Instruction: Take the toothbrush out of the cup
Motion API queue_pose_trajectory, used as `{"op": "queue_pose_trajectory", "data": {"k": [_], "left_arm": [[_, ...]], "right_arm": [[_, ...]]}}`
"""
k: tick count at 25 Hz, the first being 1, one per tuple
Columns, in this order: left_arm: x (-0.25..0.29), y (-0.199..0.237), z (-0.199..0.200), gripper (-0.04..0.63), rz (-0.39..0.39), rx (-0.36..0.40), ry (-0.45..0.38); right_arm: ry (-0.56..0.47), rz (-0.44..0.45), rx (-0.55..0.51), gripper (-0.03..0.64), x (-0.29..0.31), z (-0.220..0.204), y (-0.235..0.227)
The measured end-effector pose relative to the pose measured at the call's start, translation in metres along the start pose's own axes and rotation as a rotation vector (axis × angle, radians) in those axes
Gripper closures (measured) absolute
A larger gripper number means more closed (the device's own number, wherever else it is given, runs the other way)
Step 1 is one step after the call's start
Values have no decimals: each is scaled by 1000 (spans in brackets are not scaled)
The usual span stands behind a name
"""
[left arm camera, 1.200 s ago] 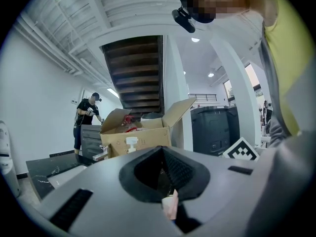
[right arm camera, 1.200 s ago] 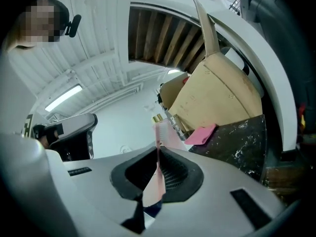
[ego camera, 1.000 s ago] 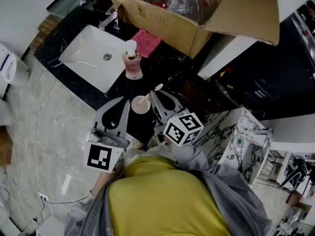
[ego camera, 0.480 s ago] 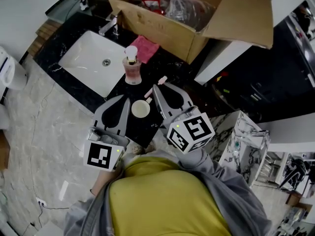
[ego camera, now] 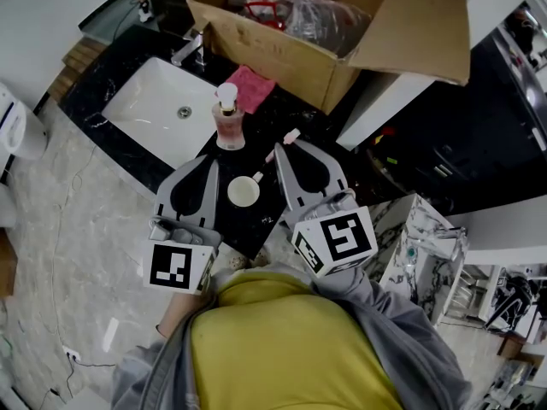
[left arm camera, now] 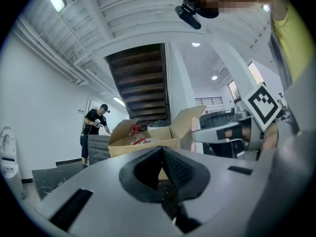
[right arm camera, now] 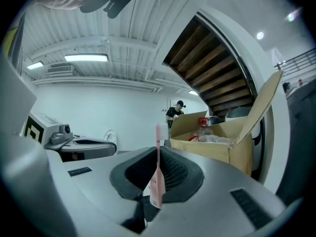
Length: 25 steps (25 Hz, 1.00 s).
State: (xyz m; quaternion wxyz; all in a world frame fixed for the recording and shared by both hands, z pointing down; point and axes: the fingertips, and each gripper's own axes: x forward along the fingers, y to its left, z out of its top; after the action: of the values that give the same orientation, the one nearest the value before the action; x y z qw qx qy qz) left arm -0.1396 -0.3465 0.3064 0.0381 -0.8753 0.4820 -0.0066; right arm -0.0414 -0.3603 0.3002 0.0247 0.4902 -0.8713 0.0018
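Observation:
A cream cup (ego camera: 244, 192) stands on the black counter (ego camera: 282, 109), between my two grippers. My right gripper (ego camera: 277, 152) is shut on a pink toothbrush (ego camera: 291, 135). The brush stands upright between the pads (right arm camera: 157, 177), with its bristle head above the jaws. Its lower end (ego camera: 256, 178) hangs just above the cup's right rim, outside the cup. My left gripper (ego camera: 205, 165) is to the left of the cup, apart from it. Its jaws meet with nothing between them (left arm camera: 162, 152).
A pink pump bottle (ego camera: 228, 116) stands just beyond the cup. Left of it lies a white sink (ego camera: 162, 109) with a faucet (ego camera: 190, 48). A pink cloth (ego camera: 250, 86) and an open cardboard box (ego camera: 325, 32) are at the back. A person (left arm camera: 94, 127) stands far behind.
My right gripper has risen and rolled, lifting the toothbrush out of the cup. The left gripper has risen a little. The cup has stayed on the counter.

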Motion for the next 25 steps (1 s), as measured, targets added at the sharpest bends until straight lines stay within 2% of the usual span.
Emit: {"op": "queue_pose_trajectory", "data": {"k": [9,25], "left_arm": [[0,5,20,594,32,25,-24],[-1,-1,21,594,30,28,-22]], "right_arm": [[-22,-24,-26,589,-8,12,-6],[-11,-26,-19,589,-12,5,-11]]}}
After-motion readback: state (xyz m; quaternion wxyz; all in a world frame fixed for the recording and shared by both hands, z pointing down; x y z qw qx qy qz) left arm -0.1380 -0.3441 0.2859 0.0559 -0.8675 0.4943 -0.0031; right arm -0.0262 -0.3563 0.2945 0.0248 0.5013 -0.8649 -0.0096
